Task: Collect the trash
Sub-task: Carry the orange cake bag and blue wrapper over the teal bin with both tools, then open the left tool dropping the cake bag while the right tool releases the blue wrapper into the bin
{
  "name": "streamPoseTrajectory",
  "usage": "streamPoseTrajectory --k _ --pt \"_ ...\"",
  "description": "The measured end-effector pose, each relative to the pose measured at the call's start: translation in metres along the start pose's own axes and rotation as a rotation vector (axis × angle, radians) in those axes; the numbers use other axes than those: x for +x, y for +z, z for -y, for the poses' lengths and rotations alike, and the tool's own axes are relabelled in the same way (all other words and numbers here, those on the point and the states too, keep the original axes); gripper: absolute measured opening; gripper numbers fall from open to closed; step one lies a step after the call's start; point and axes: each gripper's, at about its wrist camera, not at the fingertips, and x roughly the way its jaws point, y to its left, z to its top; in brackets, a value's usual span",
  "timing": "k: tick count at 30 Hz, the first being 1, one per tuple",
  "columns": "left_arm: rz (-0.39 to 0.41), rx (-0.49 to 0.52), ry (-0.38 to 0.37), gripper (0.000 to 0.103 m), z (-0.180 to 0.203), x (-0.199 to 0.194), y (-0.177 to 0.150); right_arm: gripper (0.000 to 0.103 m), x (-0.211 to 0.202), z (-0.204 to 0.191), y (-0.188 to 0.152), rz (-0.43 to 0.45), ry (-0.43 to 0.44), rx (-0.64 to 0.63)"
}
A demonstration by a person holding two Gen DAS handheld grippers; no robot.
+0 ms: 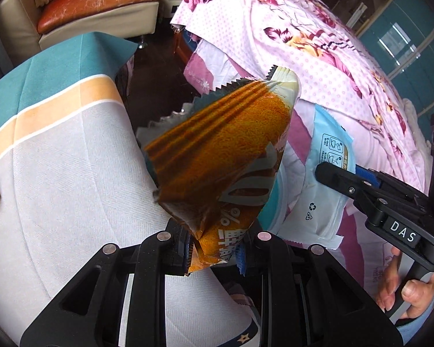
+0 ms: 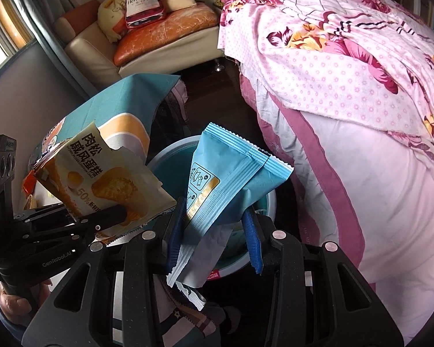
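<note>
- left gripper [image 1: 217, 248] sits at six o'clock in its own wrist view, jaws pinched on the bottom corner of an orange cake wrapper [image 1: 225, 150]; the wrapper stands up from the pads and leans toward one o'clock, its serrated top edge highest.
- from the right wrist view the same orange cake wrapper [image 2: 107, 185] shows its pale printed face at nine o'clock, with a black finger [image 2: 110, 217] of the left gripper lying across its lower edge.
- right gripper [image 2: 214, 231] at six o'clock of its own view is clamped on a light blue wrapper [image 2: 228, 179], blue pads on both sides of it; the wrapper's sealed top points to twelve o'clock and its torn white end hangs below the jaws.
- in the left wrist view the light blue wrapper [image 1: 324, 185] lies at three o'clock, just beside the orange one, with a right gripper finger [image 1: 338, 182] across it.
- a round teal bin [image 2: 263, 202] with a pale rim sits directly behind the blue wrapper, near the centre of the right wrist view.
- a teal, orange and white cloth [image 1: 58, 150] covers the surface at nine o'clock in the left view; a pink floral bedspread [image 1: 318, 57] fills one to three o'clock.
- a person's hand [image 1: 405, 295] grips the right gripper's handle at four o'clock in the left view.
</note>
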Motion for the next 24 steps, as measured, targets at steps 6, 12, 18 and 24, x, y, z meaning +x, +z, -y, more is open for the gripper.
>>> streamPoseTrajectory --k 6,12,18,24 --pt "-0.013 0.008 0.01 0.024 -0.002 0.015 0.004 0.036 0.009 0.009 0.001 -0.017 -0.015 0.014" --pt "0.004 0.006 0.03 0.064 -0.005 0.018 0.009 0.036 0.014 0.008 0.005 -0.021 -0.019 0.025" --pt "0.033 -0.002 0.039 0.086 -0.012 0.006 0.007 0.036 0.014 0.004 0.008 -0.018 -0.025 0.025" --pt "0.051 -0.049 0.031 0.091 -0.028 -0.006 0.002 0.036 0.014 -0.002 0.01 -0.027 -0.039 0.016"
